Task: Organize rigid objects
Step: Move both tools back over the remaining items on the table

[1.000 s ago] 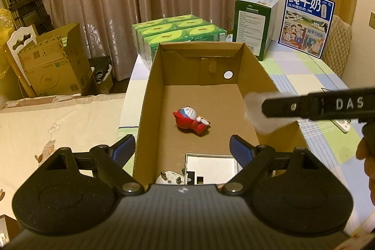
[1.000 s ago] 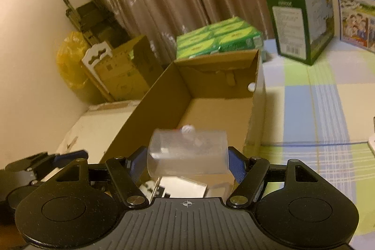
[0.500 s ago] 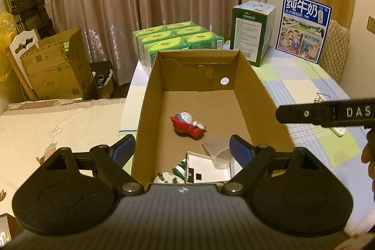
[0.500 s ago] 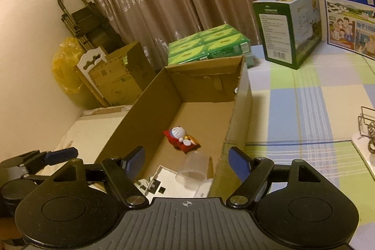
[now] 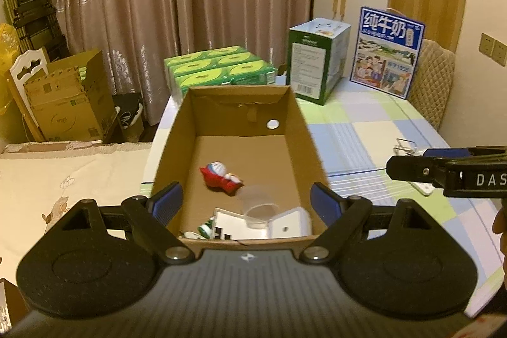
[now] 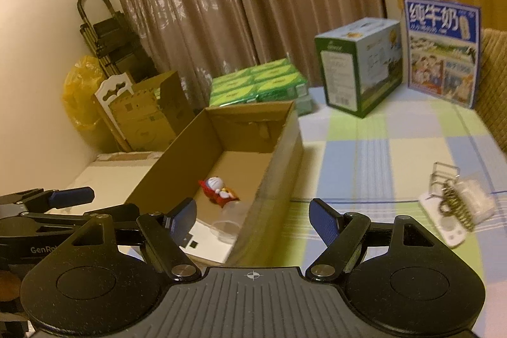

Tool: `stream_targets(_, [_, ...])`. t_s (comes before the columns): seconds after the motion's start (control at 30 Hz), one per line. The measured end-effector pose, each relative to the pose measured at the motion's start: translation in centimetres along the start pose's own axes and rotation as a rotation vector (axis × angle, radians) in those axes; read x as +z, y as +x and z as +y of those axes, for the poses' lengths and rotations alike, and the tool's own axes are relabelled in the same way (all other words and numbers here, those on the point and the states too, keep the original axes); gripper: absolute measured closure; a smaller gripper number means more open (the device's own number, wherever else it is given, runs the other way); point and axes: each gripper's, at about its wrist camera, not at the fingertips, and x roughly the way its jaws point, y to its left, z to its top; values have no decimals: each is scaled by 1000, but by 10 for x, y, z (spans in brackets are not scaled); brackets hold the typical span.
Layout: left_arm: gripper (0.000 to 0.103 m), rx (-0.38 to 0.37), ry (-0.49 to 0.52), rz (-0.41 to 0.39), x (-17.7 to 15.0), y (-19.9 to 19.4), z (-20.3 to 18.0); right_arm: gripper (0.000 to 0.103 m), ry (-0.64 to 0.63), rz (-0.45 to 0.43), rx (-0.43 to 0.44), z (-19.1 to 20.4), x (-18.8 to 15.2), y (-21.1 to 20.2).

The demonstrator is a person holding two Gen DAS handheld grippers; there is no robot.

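An open cardboard box (image 5: 177, 135) (image 6: 279, 154) lies on the checked tablecloth. Inside it are a red and blue toy figure (image 5: 221, 176) (image 6: 218, 190), a clear plastic cup (image 5: 258, 205) (image 6: 228, 222) on its side, a flat white box (image 5: 231, 225) (image 6: 209, 246) and a white plug (image 5: 195, 235). My left gripper (image 5: 244, 201) stands open at the box's near end, nothing between its fingers. My right gripper (image 6: 253, 214) is open over the box's right wall, empty. On the table to the right lie a wire clip (image 6: 443, 179), a coil spring (image 6: 454, 206) and a white device (image 6: 450, 227).
Green tissue packs (image 5: 218, 68), a green carton (image 5: 317, 59) and a blue milk carton (image 5: 388, 49) stand at the table's far end. A padded chair (image 5: 434, 84) is at the right. Cardboard boxes (image 5: 66, 97) and a folded ladder (image 5: 28, 18) stand by the curtain at left.
The right gripper let go of the clear cup, which now lies in the box. Both grippers have drawn back and risen; the right one has swung to the right.
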Motion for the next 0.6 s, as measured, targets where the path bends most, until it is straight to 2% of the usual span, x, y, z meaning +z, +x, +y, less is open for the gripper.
stream_targets(0.27, [18,-47,-9,-28,-3,-19,-34,28,9,-49,-57,-31,-6,-48])
stream_targets(0.47, [18,-101,-9,-51,-6,-26,-62,28,14,-68,-163,-72,-28,-85])
stream_targets(0.6, [18,-150,-3,-59,-8,-24,-87,28,62,-64,-232,-107,-43,-106])
